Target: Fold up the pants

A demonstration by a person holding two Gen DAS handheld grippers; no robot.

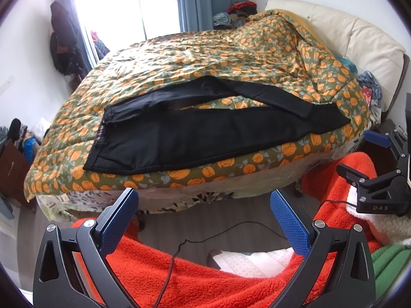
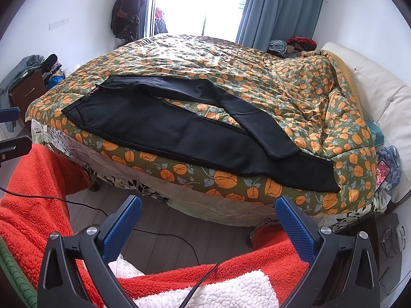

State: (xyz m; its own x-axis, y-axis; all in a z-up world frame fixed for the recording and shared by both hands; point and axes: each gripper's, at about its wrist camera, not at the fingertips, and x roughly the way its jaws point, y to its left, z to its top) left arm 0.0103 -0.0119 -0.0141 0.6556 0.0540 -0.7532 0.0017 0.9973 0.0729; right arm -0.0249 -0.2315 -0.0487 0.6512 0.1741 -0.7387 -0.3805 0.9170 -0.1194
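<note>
Left wrist: black pants (image 1: 205,133) lie unfolded on quilt (image 1: 205,59).

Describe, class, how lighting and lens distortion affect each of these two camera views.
Left wrist view: the window is blown out white, and the bed bulges with fisheye curvature. Right wrist view: the window again glares, the black pants lose fold detail in their darkness, and dark vignetting rings the corners.
</note>
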